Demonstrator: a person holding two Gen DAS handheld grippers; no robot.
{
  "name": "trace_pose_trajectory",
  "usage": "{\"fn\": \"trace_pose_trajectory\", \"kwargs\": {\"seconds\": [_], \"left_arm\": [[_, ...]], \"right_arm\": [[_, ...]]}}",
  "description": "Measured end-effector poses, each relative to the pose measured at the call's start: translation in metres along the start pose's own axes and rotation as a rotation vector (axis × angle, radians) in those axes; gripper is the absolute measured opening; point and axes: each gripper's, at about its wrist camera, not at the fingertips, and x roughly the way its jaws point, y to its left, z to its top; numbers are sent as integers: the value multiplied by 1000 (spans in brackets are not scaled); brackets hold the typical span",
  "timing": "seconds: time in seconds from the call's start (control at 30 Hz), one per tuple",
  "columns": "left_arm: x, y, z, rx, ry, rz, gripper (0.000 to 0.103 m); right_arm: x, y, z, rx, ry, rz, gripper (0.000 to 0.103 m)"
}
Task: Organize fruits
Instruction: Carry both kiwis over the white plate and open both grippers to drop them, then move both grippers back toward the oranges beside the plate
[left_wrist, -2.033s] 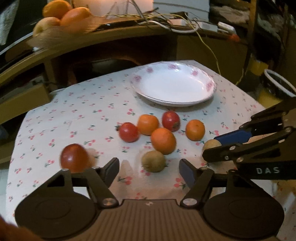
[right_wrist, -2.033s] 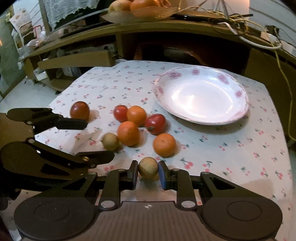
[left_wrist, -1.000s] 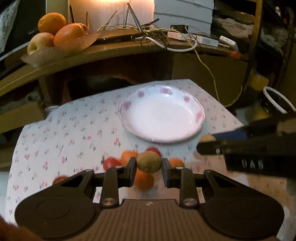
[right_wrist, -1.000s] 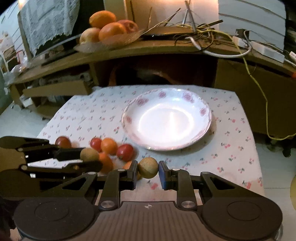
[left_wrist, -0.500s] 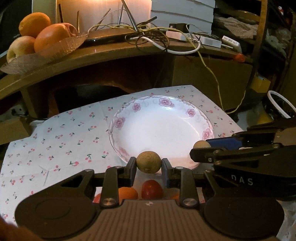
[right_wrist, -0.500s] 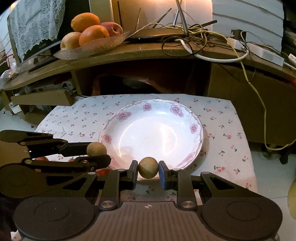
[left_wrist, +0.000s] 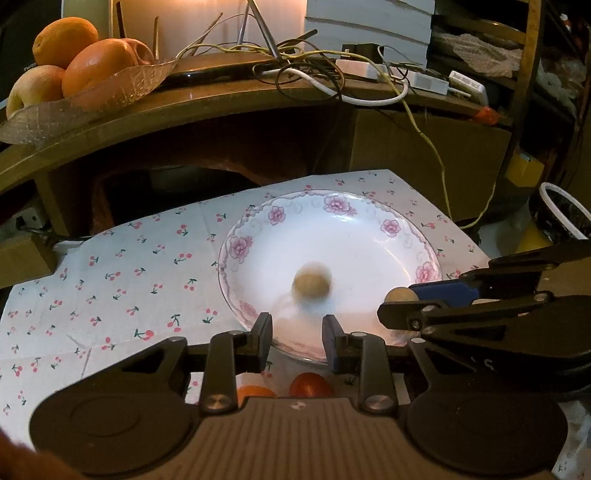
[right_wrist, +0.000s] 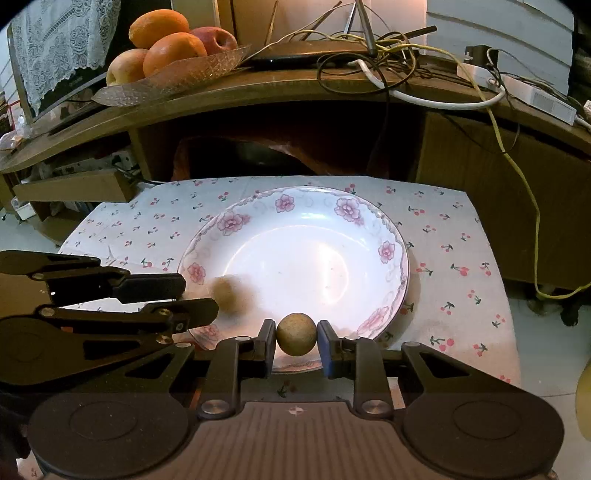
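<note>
The left black two-finger gripper (left_wrist: 297, 334) stands with its jaws apart and nothing between them, poised over the near rim of the white round plate with pink flowers on its border (left_wrist: 391, 227). A small round brownish-green fruit (left_wrist: 311, 285), blurred in both views, sits just ahead of the left fingertips, inside the plate's basin on its near left part; whether it touches the plate surface cannot be told.

The right black two-finger gripper (right_wrist: 296, 339) is clamped on a second small round brown fruit (right_wrist: 296, 334), one finger pressing each side. This fruit is held above the plate's near rim, right of the blurred fruit and apart from it.

The plate rests on a white tablecloth printed with red cherries (right_wrist: 454, 236). In the left wrist view, a red round tomato (left_wrist: 309, 384) and an orange round fruit (left_wrist: 255, 392) lie on the cloth, near the plate's near edge, partly hidden behind the left gripper body.

Behind the table, a clear glass dish holding oranges and apples (right_wrist: 173, 79) stands on a curved brown wooden shelf (right_wrist: 258, 92), beside a tangle of cables (right_wrist: 369, 55).
</note>
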Motion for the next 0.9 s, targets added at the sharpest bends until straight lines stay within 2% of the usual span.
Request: {"fn": "trace_pose_trajectory", "kwargs": {"seconds": [0.33, 0.9], "left_arm": [[-11, -1, 4, -19, -12, -20, 37], [-36, 7, -11, -6, 2, -39, 39]], "right_arm": [[-5, -6, 1, 21, -29, -7, 40], [-25, 0, -9, 10, -36, 43, 40]]}}
